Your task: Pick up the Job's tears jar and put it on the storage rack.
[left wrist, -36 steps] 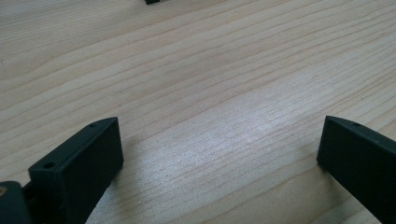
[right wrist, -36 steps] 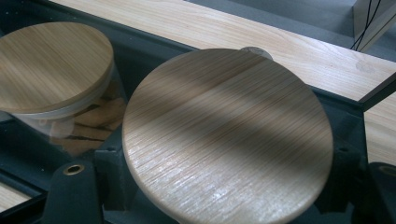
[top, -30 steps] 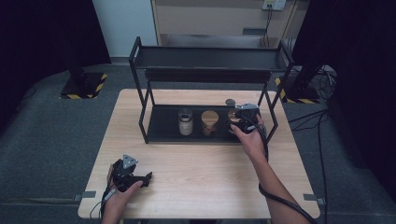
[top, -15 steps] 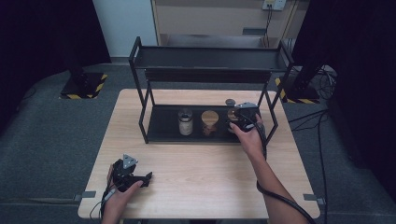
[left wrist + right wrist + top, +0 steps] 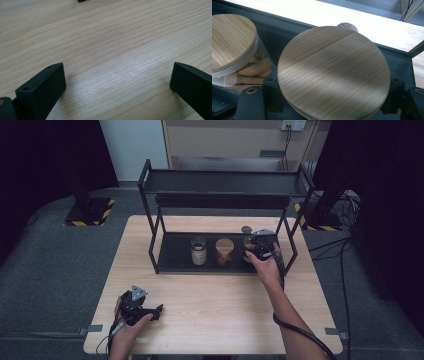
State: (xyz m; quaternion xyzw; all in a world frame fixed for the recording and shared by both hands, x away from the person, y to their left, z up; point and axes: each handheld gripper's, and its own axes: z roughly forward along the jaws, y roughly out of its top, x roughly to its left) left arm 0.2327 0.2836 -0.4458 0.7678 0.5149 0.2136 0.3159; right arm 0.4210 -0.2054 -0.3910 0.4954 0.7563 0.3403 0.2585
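Gripping the round bamboo-lidded glass jar (image 5: 334,72) at centre frame of the right gripper view, the right gripper (image 5: 260,251) clamps its jaws on it inside the black metal shelf rack (image 5: 175,252). At lower left of the high view, the left gripper (image 5: 152,312) rests with its jaws wide apart on the light wooden table (image 5: 225,305).

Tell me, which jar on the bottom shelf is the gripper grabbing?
The rightmost jar, with the wooden lid. The right gripper is shut on it; the middle jar and the left jar stand free.

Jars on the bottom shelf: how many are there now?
3: left jar, middle jar, and right jar between the right gripper jaws. Something small behind it may be hidden.
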